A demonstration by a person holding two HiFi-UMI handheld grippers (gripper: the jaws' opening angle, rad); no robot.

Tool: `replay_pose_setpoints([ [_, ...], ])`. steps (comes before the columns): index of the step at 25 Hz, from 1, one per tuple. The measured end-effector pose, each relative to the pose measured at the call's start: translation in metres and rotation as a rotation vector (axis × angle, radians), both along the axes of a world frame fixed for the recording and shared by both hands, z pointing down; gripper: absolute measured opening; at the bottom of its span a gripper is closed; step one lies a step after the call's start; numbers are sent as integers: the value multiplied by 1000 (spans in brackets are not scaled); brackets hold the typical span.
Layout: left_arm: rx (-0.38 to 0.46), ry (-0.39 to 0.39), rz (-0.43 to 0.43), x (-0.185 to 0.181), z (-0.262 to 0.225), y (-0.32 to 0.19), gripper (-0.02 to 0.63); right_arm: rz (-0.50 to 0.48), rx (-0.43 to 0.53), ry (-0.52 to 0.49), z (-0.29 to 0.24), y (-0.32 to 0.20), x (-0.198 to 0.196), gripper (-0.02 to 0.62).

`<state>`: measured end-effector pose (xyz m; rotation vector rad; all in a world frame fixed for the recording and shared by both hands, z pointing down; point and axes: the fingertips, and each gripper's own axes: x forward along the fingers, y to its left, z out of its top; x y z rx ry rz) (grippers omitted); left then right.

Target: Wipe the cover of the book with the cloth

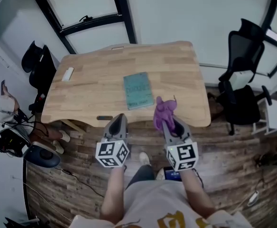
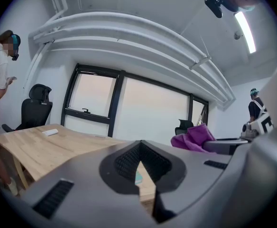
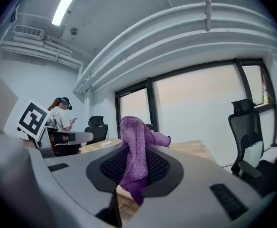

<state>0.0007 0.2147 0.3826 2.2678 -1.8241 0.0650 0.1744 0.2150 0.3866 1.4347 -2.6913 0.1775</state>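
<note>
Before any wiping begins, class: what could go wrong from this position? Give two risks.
1. The thin teal book lies loose on the light wooden table, and the shut, empty left gripper is not steadying it, so a wipe might slide it.
2. The right gripper pinches the purple fleecy cloth in a bunch that stands upward; its hard fingers could perhaps meet the cover before the cloth does.
</note>
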Motion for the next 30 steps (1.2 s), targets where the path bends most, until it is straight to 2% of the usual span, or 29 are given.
replay_pose_setpoints([
  [5,-16,-27,-21,-12,8,-21,2,21,-7,17,0,-22,-3,72],
  [9,-21,-18,-29,-22,19,-49,2,28,5,37,2,-50,-8,72],
  [18,-31,-16,-19,-56,29,-142,2,38,-27,59,10,-138,-43,72],
  [23,-40,-27,-27,-81,36,-176,2,49,-53,58,17,-175,-63,72],
  [30,-40,10,0,-106,46,-213,2,68,-65,80,26,-207,-89,72],
])
